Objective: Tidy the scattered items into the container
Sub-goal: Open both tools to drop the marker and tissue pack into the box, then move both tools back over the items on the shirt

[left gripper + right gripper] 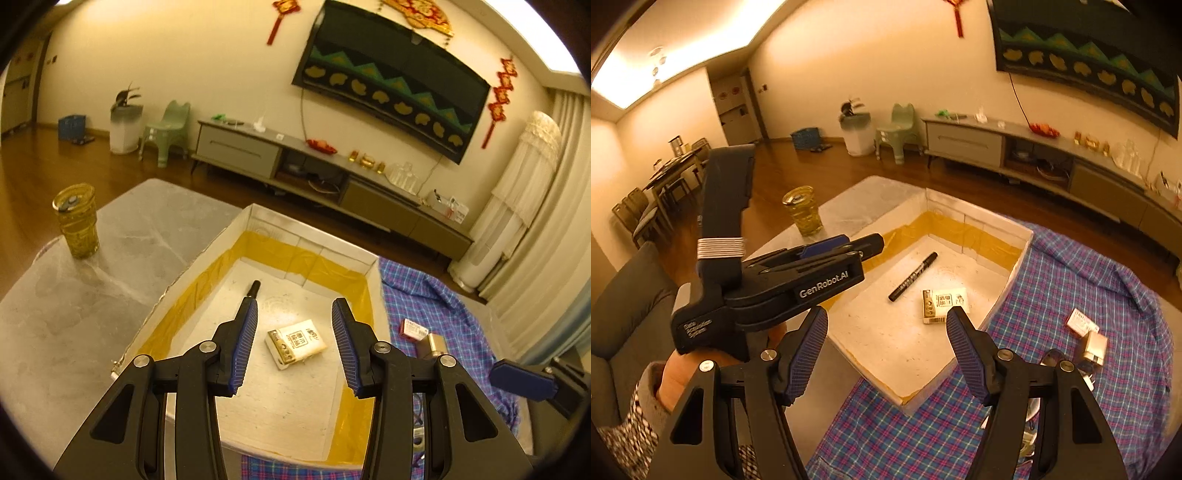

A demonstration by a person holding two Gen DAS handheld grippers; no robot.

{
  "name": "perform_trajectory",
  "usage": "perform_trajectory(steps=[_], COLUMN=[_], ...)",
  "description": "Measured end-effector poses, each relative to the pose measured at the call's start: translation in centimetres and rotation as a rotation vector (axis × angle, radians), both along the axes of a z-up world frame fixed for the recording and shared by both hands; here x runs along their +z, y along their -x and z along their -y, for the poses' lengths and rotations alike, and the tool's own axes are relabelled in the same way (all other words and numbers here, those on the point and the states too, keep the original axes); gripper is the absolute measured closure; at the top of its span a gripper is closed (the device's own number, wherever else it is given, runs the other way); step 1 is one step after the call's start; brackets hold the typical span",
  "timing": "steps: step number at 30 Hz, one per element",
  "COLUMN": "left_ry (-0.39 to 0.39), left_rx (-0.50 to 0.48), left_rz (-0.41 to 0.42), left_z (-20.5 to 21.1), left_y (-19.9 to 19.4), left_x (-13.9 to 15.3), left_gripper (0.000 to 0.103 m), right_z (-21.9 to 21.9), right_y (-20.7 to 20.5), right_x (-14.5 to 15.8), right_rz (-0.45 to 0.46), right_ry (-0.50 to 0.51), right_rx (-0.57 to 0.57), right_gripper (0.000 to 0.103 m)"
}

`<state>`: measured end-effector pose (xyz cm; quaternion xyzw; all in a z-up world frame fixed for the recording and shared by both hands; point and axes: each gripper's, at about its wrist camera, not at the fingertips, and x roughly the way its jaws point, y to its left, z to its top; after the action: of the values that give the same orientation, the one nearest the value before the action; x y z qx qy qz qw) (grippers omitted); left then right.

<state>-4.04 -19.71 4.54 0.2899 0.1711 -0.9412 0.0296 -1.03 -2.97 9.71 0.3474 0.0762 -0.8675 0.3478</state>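
Note:
A white box [325, 245] lined with yellow tape stands on the table; I also see the box [964, 216] in the right wrist view. In it lie a black marker [912, 277] and a small white pack [943, 301]. My left gripper [294, 306] hangs open over the box, above the pack [295, 343], with the marker tip [255, 286] peeking past its left finger. My right gripper [886, 317] is open and holds nothing, over the box's near edge. Beside the box, on the plaid cloth [1071, 280], lie a small red-and-white box [1082, 323] and a beige block [1095, 347].
A yellow patterned glass [75, 221] stands on the grey tabletop [74, 314] left of the box. A hand holds the left gripper [871, 245] at the left of the right wrist view. A low TV cabinet [295, 162] runs along the wall behind.

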Motion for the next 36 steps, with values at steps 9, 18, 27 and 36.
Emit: perform_trajectory(steps=[9, 18, 27, 36], left_ry=[0.114, 0.272, 0.301, 0.272], left_rx=[-0.139, -0.443, -0.510, -0.397], left_rz=[-0.134, -0.093, 0.122, 0.203], left_z=[-7.6, -20.2, -25.2, -24.0], left_y=[-6.2, -9.2, -3.2, 3.7], left_x=[1.2, 0.1, -8.2, -11.1], left_gripper=[0.058, 0.045, 0.045, 0.045], right_z=[-8.2, -18.8, -26.4, -24.4], right_y=[-5.1, -6.0, 0.7, 6.6], right_x=[0.2, -2.2, -11.0, -15.4], right_rz=[-0.108, -0.069, 0.197, 0.217], right_ry=[0.096, 0.168, 0.082, -0.049], right_rx=[0.028, -0.107, -0.348, -0.330], right_gripper=[0.035, 0.035, 0.048, 0.047])
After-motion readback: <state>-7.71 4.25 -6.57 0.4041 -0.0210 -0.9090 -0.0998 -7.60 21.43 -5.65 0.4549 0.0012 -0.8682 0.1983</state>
